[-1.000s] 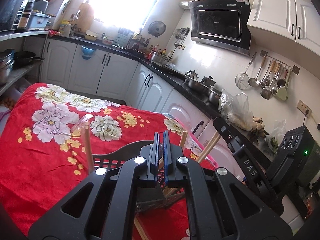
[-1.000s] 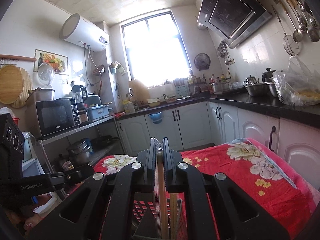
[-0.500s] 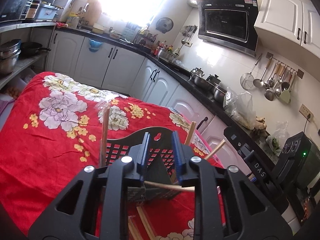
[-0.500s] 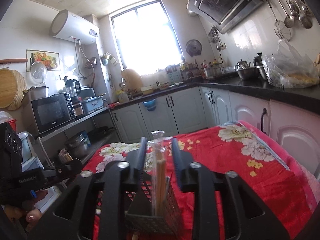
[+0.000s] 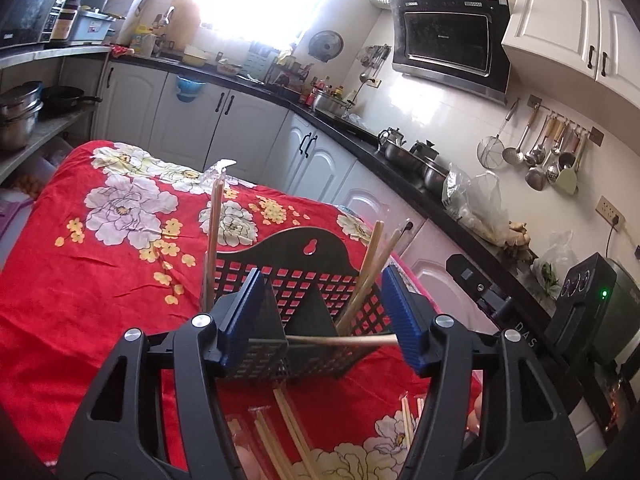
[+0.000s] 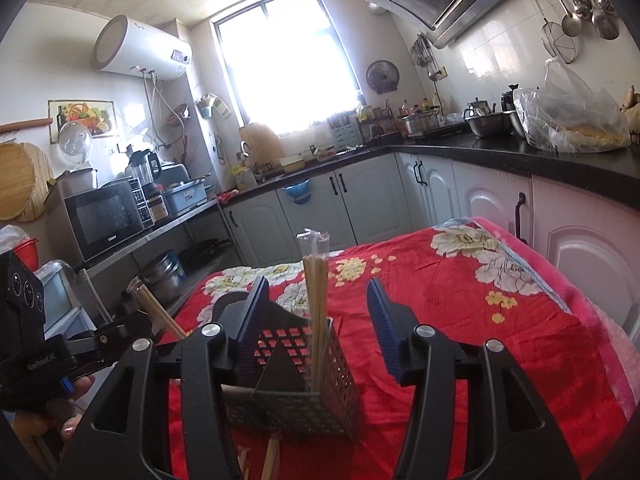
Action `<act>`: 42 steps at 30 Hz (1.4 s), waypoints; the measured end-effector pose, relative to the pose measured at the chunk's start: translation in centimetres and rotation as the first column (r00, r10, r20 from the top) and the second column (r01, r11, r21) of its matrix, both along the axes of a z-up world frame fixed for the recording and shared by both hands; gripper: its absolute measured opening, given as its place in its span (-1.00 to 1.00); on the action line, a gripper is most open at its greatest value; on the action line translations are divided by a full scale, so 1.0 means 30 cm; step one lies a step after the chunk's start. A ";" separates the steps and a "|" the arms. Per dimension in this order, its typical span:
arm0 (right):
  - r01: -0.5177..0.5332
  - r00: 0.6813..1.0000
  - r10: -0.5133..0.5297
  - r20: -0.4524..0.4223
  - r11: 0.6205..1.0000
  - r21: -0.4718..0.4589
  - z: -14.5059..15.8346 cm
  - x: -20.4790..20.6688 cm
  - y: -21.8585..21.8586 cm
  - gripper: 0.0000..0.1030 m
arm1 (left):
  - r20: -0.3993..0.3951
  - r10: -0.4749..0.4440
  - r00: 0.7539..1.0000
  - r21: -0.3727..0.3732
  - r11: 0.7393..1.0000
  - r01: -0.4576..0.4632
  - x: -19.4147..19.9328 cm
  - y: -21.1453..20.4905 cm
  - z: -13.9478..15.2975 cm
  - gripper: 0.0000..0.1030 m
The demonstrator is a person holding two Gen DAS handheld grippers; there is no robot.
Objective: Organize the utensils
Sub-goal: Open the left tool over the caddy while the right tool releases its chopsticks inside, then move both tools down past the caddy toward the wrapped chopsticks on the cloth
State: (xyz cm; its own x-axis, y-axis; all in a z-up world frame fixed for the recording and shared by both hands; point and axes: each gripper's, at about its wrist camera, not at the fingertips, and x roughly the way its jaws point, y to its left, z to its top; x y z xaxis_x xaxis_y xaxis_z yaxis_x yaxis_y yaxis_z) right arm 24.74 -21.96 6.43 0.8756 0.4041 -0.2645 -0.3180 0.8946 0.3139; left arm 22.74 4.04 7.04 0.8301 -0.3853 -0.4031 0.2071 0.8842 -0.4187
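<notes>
Chopsticks are where your attention belongs: in the left wrist view a single loose chopstick (image 5: pixel 340 339) lies crosswise over the front rim of the black perforated utensil basket (image 5: pixel 296 280), at the centre of the frame, spanning the gap between your left claw (image 5: pixel 318 322) fingers. Its right tip sits at the right blue pad, but you cannot tell whether it touches. Your left claw's jaws are opening, about half wide, and grip nothing. A wrapped pair of chopsticks (image 5: pixel 214 236) stands upright in the basket's left compartment, and bare chopsticks (image 5: pixel 370 268) lean out of the right one. More chopsticks (image 5: pixel 280 436) lie on the red floral tablecloth (image 5: pixel 80 280) at the lower centre, under the claw. In the right wrist view your right claw (image 6: pixel 316 320) is also opening, its pads apart on either side of the wrapped pair of chopsticks (image 6: pixel 316 304), which stands in the basket (image 6: pixel 304 380) without being pressed. At the lower left of that frame the other handheld unit (image 6: pixel 52 356) and a hand (image 6: pixel 60 412) beneath it are visible.
</notes>
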 end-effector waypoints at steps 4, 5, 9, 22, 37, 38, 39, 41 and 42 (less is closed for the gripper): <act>-0.013 1.000 0.013 -0.022 1.000 -0.005 -0.003 -0.015 0.000 0.11 | -0.005 -0.002 1.000 -0.004 1.000 0.002 -0.021 0.005 -0.008 0.17; -0.015 1.000 0.015 -0.025 1.000 -0.005 -0.004 -0.019 -0.001 0.13 | -0.004 -0.002 1.000 -0.003 1.000 0.002 -0.026 0.006 -0.009 0.21; -0.025 0.999 0.024 -0.040 1.000 -0.010 -0.007 -0.038 -0.002 0.19 | -0.010 0.001 1.000 -0.001 1.000 -0.001 -0.047 0.009 -0.020 0.32; -0.066 0.996 0.063 -0.066 0.997 -0.036 -0.017 -0.128 -0.003 0.41 | -0.027 0.030 0.999 -0.014 0.999 -0.030 -0.114 0.036 -0.047 0.67; -0.062 0.994 0.056 -0.097 0.996 -0.061 -0.035 -0.207 -0.059 0.48 | -0.059 0.038 0.998 -0.018 0.999 -0.039 -0.169 0.040 -0.084 0.79; -0.064 0.993 0.058 -0.101 0.996 -0.064 -0.038 -0.212 -0.060 0.48 | -0.061 0.036 0.998 -0.017 0.999 -0.037 -0.171 0.038 -0.087 0.79; -0.064 0.993 0.057 -0.104 0.996 -0.067 -0.039 -0.213 -0.059 0.48 | -0.064 0.033 0.997 -0.015 0.999 -0.034 -0.174 0.035 -0.091 0.79; -0.067 0.992 0.059 -0.109 0.995 -0.075 -0.045 -0.223 -0.058 0.48 | -0.068 0.029 0.997 -0.012 0.999 -0.030 -0.180 0.033 -0.097 0.79; -0.068 0.992 0.059 -0.112 0.995 -0.078 -0.049 -0.228 -0.057 0.48 | -0.071 0.027 0.997 -0.012 1.000 -0.028 -0.182 0.031 -0.100 0.79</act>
